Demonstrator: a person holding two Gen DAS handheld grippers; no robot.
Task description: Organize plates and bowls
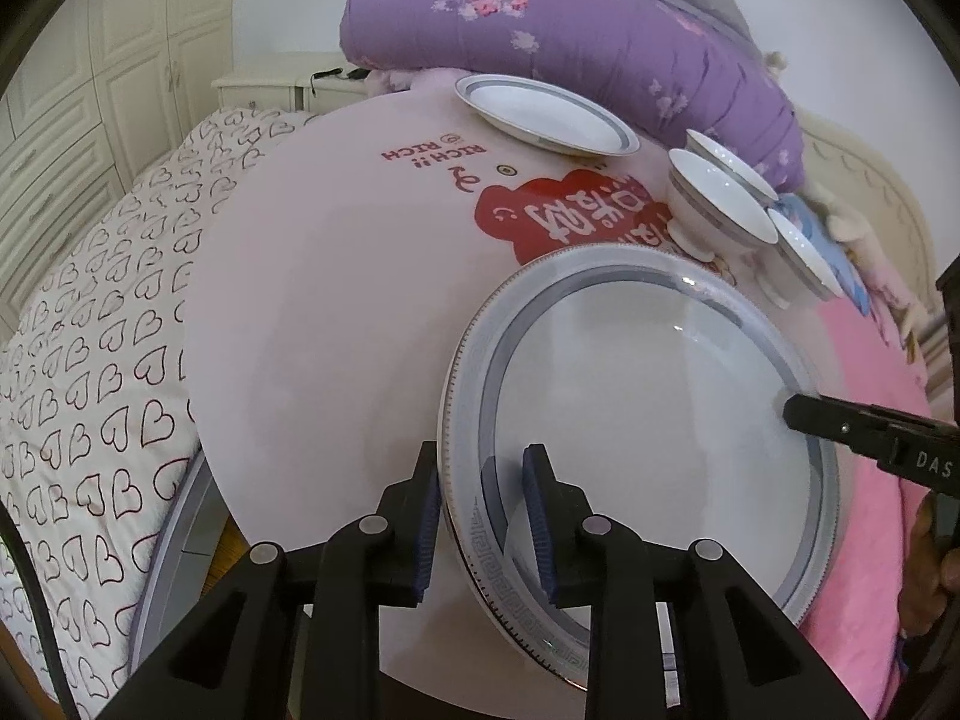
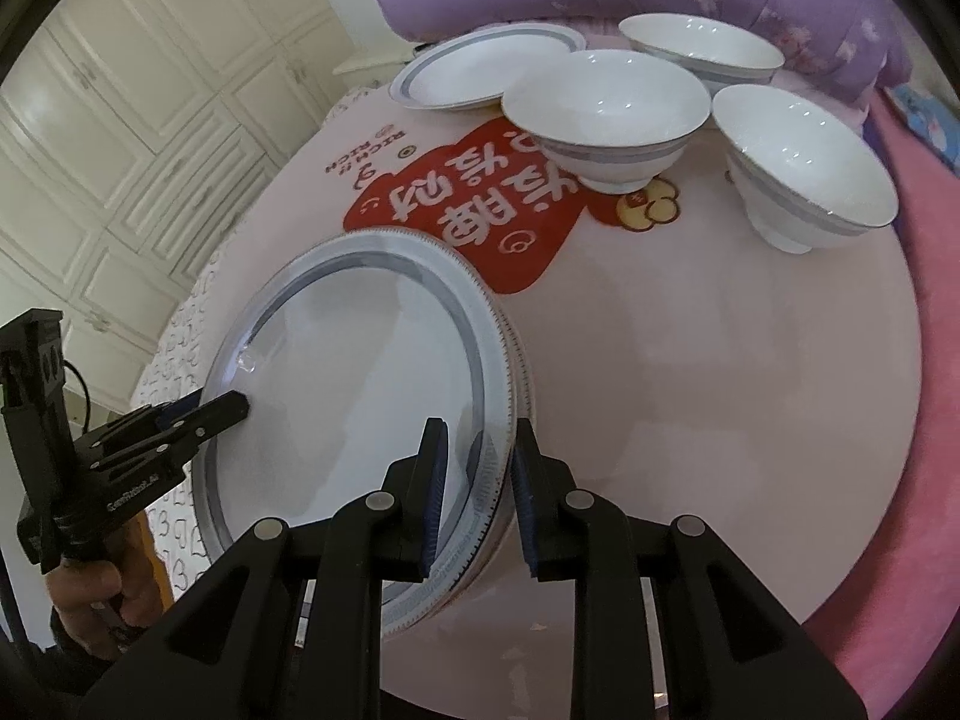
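Observation:
A large white plate (image 1: pixel 630 408) (image 2: pixel 360 372) with a grey-blue patterned rim lies at the near edge of the round pink table (image 1: pixel 330 300) (image 2: pixel 690 360). My left gripper (image 1: pixel 483 456) straddles its left rim, pads pressed on either side. My right gripper (image 2: pixel 479 429) clamps the opposite rim the same way. Each gripper shows in the other's view, the right gripper (image 1: pixel 795 411) and the left gripper (image 2: pixel 237 405) both reaching over the plate's edge. A second rim peeks out just under the plate on its right side. A smaller plate (image 1: pixel 543 114) (image 2: pixel 486 69) sits at the back.
Three white bowls (image 2: pixel 606 114) (image 2: pixel 702 51) (image 2: pixel 804 162) stand upright at the table's far right, near a purple quilt (image 1: pixel 570 18). A heart-print bed sheet (image 1: pixel 90 360) lies left of the table. White wardrobe doors (image 2: pixel 120 120) stand behind. A hand (image 2: pixel 90 594) holds the left gripper.

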